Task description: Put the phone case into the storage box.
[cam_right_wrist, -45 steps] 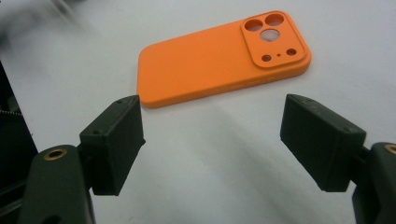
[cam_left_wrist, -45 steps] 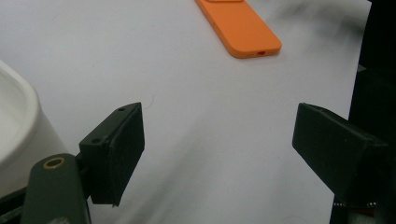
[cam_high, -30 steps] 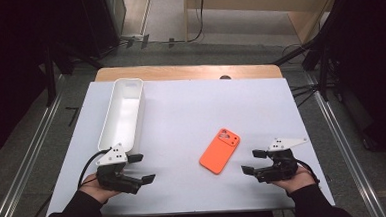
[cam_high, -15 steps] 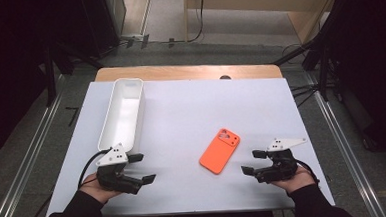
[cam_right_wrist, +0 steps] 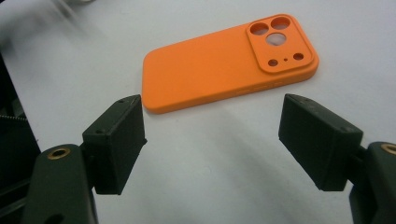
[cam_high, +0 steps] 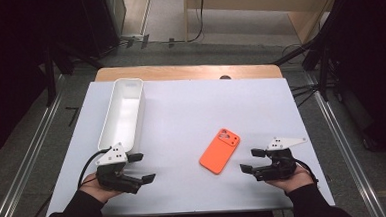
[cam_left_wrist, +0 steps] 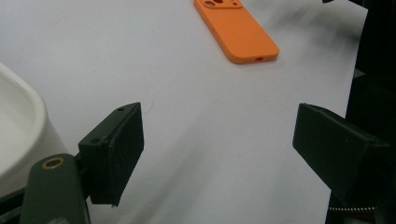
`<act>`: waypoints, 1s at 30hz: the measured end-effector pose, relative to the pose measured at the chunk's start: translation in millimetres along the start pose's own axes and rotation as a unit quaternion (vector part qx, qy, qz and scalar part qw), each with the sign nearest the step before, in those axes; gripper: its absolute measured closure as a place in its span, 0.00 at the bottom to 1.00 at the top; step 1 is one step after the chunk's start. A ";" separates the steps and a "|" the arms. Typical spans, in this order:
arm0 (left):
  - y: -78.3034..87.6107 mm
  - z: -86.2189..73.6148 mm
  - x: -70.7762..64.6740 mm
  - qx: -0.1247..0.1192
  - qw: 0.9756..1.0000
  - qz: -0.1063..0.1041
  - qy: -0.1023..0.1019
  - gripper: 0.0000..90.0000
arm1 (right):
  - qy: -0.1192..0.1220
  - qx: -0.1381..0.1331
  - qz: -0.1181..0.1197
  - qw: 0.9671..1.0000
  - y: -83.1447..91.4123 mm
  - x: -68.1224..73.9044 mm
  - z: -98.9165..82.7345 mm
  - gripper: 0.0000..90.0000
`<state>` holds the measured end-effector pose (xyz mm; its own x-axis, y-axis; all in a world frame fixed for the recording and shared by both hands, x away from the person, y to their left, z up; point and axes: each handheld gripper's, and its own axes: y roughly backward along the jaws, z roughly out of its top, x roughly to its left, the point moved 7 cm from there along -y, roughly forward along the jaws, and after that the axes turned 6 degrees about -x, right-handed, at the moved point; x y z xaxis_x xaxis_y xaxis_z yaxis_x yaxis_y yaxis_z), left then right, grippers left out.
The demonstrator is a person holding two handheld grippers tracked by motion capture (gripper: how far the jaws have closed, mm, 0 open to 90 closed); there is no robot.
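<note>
An orange phone case (cam_high: pixel 221 150) is seen lying flat, camera cut-outs up, on the white tabletop (cam_high: pixel 191 113), right of centre and well apart from the long white tray (cam_high: pixel 121 115) at the left. The right claw (cam_high: pixel 249 160) is held low just beside the case's near end, jaws spread wide with nothing between them; in the right gripper view the case (cam_right_wrist: pixel 224 67) is seen just ahead of the pads, untouched. The left claw (cam_high: pixel 140 167) is held near the tray's near end, jaws likewise apart and empty, the case (cam_left_wrist: pixel 236 28) seen well ahead of it. Judged risk: the case is thin and flat on a smooth sheet, so a level closure is likely to push it along or tip it rather than seize it; a pad scraped on the sheet could drag the case sideways. A carry towards the tray, if intended, could be spoiled by catching the tray's raised rim. Open room is noted between case and tray and beyond the case; the right and near edges of the tabletop lie close to the right hand (cam_high: pixel 284 176), leaving little margin there.
</note>
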<state>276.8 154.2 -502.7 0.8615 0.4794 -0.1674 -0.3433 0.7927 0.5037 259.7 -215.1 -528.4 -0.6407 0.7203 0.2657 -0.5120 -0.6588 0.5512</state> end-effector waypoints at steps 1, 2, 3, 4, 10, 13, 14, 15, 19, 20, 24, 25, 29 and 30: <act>-0.1 0.1 -0.1 0.000 1.000 0.000 0.001 0.18 | -0.001 0.002 -0.002 1.000 -0.5 0.8 1.3 0.25; -0.2 0.1 -0.2 -0.001 1.000 -0.001 0.001 0.18 | 0.002 -0.001 -0.002 1.000 -1.2 1.5 2.9 0.25; -0.2 0.1 0.0 0.000 1.000 0.000 0.001 0.18 | 0.001 -0.004 -0.002 1.000 -1.7 2.2 4.8 0.25; -0.4 0.0 0.0 -0.001 1.000 0.000 0.002 0.18 | -0.001 -0.004 -0.001 1.000 -2.2 3.3 6.2 0.26; -0.4 -0.2 0.4 0.000 1.000 0.001 0.004 0.18 | 0.000 -0.007 0.000 1.000 -5.4 4.9 13.5 0.31; -0.5 -0.2 0.3 0.000 1.000 0.000 0.004 0.18 | 0.003 -0.009 -0.004 1.000 -6.1 4.9 15.6 0.32; -0.6 -0.2 0.4 0.000 1.000 0.000 0.003 0.18 | 0.005 -0.009 -0.004 1.000 -6.4 5.2 16.4 0.33; -0.6 -0.3 0.3 0.000 1.000 0.000 0.004 0.18 | 0.006 -0.008 -0.005 1.000 -6.4 5.4 17.1 0.34; -0.4 -0.3 0.5 0.000 1.000 0.001 0.005 0.18 | 0.006 -0.008 -0.007 1.000 -7.4 5.6 19.5 0.38; -0.3 -0.2 0.6 0.000 1.000 0.001 0.005 0.18 | 0.006 -0.007 -0.007 1.000 -7.8 5.5 19.9 0.41; -0.3 -0.2 1.2 -0.001 1.000 0.001 0.006 0.18 | 0.001 -0.002 -0.011 1.000 -8.7 3.4 21.8 0.48; -0.3 -0.2 1.4 -0.001 1.000 0.001 0.005 0.18 | 0.000 -0.001 -0.013 1.000 -9.2 3.2 22.1 0.50; -0.7 -0.7 1.5 0.003 1.000 0.002 0.001 0.19 | -0.011 0.018 -0.014 1.000 -14.8 1.1 18.9 0.64; -0.7 -0.6 1.4 0.002 1.000 0.002 0.001 0.19 | -0.012 0.026 -0.014 1.000 -17.6 0.0 16.9 0.69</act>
<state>278.0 154.6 -503.8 0.8592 0.4832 -0.1681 -0.3446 0.7895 0.5078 278.4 -199.8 -524.8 -0.6126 0.7432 0.2689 -0.4988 -0.6275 0.5979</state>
